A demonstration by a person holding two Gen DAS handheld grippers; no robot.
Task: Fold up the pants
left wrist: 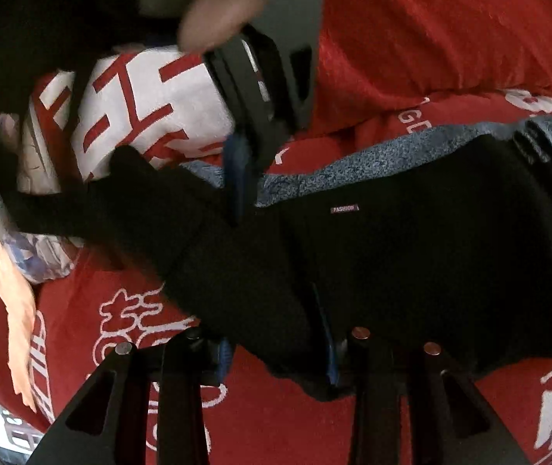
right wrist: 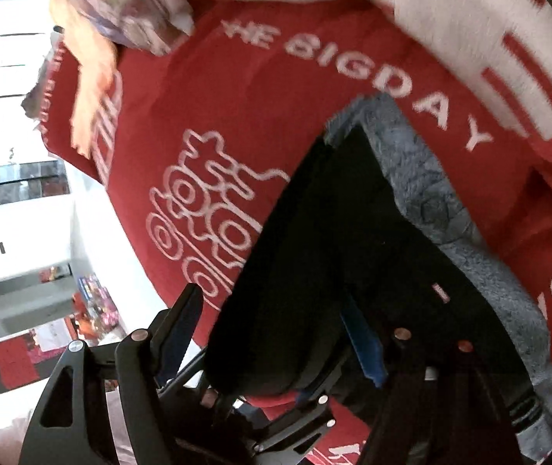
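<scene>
Now the black pants (left wrist: 411,263) lie mid-frame on the red blanket (left wrist: 283,426). Left tool (left wrist: 276,352) and right tool (right wrist: 272,341) both look spread wide, gripping nothing, so the thick fold could flop apart.

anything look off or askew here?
Yes: the black pants lie bunched, not flat, on the red blanket, with the grey fleece lining turned out along one edge. One part trails off crooked toward the white-and-red pillow. No spill or damage shows.
</scene>
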